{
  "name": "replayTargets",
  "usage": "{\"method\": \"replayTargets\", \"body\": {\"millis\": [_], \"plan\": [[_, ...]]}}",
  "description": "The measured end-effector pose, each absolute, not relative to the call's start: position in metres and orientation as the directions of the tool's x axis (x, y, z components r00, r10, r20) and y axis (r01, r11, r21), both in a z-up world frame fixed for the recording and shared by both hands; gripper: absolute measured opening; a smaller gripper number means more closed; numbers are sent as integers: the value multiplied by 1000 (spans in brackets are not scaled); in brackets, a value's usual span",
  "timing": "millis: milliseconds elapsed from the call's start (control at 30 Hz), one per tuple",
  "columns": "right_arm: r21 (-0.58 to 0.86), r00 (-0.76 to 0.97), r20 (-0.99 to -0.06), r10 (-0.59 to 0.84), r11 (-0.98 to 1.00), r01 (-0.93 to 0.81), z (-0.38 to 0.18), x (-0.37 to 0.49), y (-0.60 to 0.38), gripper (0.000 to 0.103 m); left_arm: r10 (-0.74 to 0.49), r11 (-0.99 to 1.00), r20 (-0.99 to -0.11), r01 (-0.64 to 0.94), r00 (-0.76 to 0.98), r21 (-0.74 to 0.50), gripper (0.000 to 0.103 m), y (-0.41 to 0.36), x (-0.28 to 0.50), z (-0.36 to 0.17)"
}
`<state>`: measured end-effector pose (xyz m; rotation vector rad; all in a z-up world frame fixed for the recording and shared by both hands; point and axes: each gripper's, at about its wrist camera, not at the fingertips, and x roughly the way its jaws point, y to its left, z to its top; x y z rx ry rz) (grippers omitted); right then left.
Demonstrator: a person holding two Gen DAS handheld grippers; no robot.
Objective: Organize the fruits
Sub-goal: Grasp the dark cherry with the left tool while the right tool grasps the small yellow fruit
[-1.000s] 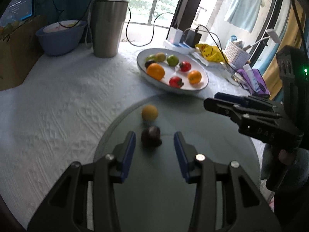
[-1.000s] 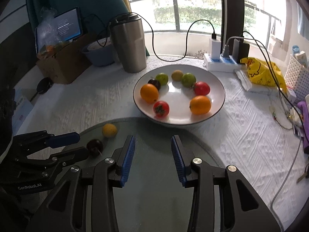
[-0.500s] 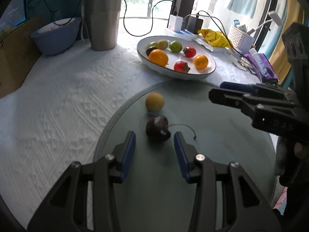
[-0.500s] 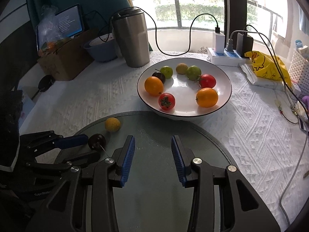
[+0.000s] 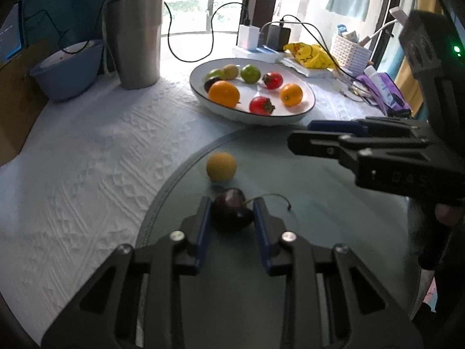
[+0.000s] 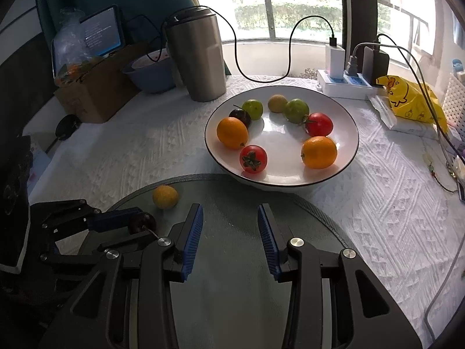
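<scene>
left gripper (image 5: 231,213) pinched shut on dark cherry (image 5: 231,210), sitting on glass disc (image 5: 319,203), stem trailing right of the pads. yellow fruit (image 5: 221,166) just ahead, white bowl (image 5: 305,110) farther ahead-right. right gripper (image 6: 229,232) part open, empty, nearer the bowl.

**Left fingers closed on cherry, right fingers parted and empty**

Left gripper (image 5: 231,213) tilts down toward the desk, blue-padded fingers (image 5: 202,226) drawn in on both sides of a dark cherry (image 5: 231,210), pads touching it. Right gripper (image 6: 229,238) also angled down, fingers (image 6: 193,240) parted with a clear gap, nothing between them. In the left wrist view the right gripper sits off to the right, side-on; a fingertip of the person's hand (image 5: 446,213) shows under its body.
</scene>
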<state>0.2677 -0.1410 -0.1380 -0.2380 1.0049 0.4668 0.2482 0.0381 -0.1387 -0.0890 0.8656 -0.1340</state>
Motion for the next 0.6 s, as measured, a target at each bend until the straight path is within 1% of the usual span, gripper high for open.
{"method": "replayTargets", "body": {"millis": [300, 600], "plan": [[12, 432, -859, 274, 855, -519, -143, 268, -117, 41, -168, 983, -720, 64, 674, -169, 30, 58, 238, -128], [28, 391, -872, 294, 827, -561, -153, 270, -83, 41, -117, 983, -708, -20, 696, -182, 30, 101, 223, -126]]}}
